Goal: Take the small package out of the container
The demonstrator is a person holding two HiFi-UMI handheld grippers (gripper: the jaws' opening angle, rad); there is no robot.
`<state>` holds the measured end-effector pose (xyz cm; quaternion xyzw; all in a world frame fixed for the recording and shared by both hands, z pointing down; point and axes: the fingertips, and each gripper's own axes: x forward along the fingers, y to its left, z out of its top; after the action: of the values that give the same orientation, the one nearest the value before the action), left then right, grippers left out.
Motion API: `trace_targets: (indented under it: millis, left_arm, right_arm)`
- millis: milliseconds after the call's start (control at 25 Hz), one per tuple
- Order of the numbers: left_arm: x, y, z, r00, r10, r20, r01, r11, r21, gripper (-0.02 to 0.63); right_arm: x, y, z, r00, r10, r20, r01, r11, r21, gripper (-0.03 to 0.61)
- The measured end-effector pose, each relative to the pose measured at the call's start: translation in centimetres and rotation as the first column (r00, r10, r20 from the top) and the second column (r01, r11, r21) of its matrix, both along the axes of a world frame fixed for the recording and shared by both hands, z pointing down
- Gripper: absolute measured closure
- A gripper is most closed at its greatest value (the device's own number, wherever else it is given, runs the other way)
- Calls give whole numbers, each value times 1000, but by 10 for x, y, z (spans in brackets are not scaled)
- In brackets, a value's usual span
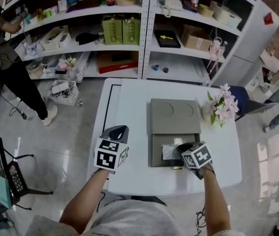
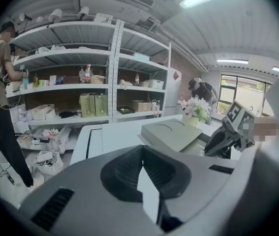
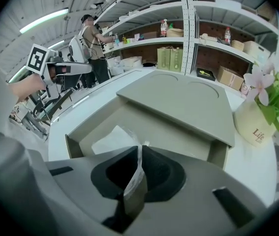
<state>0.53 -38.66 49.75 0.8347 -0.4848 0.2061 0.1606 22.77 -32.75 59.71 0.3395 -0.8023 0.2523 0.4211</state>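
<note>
The right gripper (image 3: 138, 154) is clamped on the edge of the package (image 3: 110, 139), which lies inside the container (image 3: 73, 146) near the worktop's (image 1: 129, 102) front-right corner, ready for lifting, while the left gripper (image 1: 119, 131), jaws together and empty, waits clear at the front-left.

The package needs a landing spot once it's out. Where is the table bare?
Bare: the table left of the container, under the hovering left gripper, and the front strip nearest the person. Crowded: the right side, where a flower vase stands beside the lid, and inside the container, where the right gripper pinches the small package.
</note>
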Motion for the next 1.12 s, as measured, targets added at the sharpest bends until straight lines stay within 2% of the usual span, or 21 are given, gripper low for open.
trace_targets:
  millis: [120, 360, 680, 920, 1120]
  left_arm:
    - [-1, 4, -1, 1000, -1, -1, 1, 1000, -1, 611]
    - [-8, 8, -5, 1000, 0, -4, 0, 1000, -1, 611]
    - [-4, 13, -15, 1000, 30, -10, -29, 999, 26, 611]
    - [-14, 23, -21, 999, 33, -10, -33, 999, 38, 611]
    - [-24, 33, -28, 999, 37, -14, -36, 998, 49, 612]
  right_arm:
    - [4, -1, -4, 999, 32, 6, -32, 999, 17, 563]
    - [5, 0, -14, 997, 72, 22, -73, 996, 46, 568]
    - [12, 3, -38, 991, 130, 29, -133, 983, 128, 568]
    - [14, 8, -63, 977, 200, 73, -210, 960, 187, 568]
    - [4, 18, -92, 971, 215, 102, -235, 939, 251, 568]
